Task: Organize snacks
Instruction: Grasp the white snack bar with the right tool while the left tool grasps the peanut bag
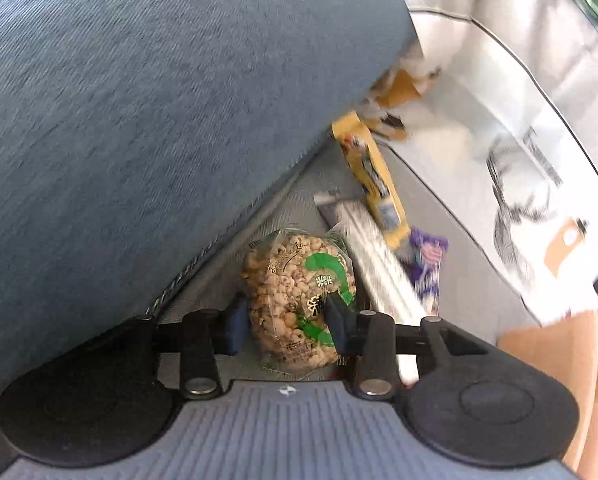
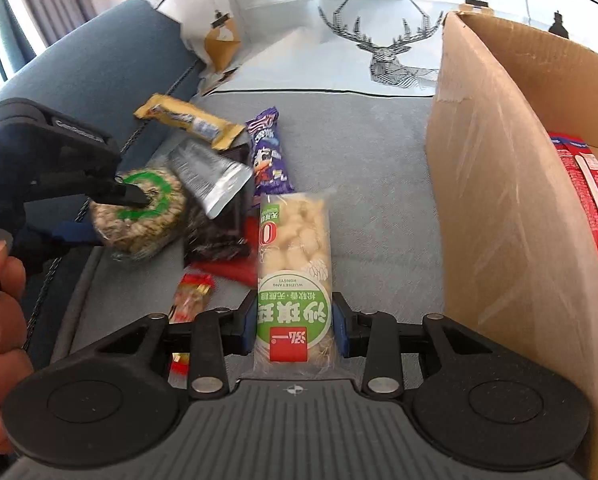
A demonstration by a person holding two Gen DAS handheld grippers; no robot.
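Left wrist view: your left claw [image 1: 289,322] is clamped on the round puffed-grain cake [image 1: 297,300] in clear wrap with a green ring, both pads pressing its sides, close against the blue sofa arm [image 1: 159,100]. Just beyond it lie a silver packet [image 1: 373,252], a yellow bar [image 1: 373,178] and a purple packet [image 1: 429,268] on the grey sofa seat [image 2: 379,160].

Right wrist view: your right claw [image 2: 295,326] grips the long green-labelled snack pack [image 2: 295,276] at its near end, pack lying on the seat. Cardboard box [image 2: 499,184] stands just to its right, red packets [image 2: 583,192] inside. Deer-print cushion [image 2: 379,40] behind.
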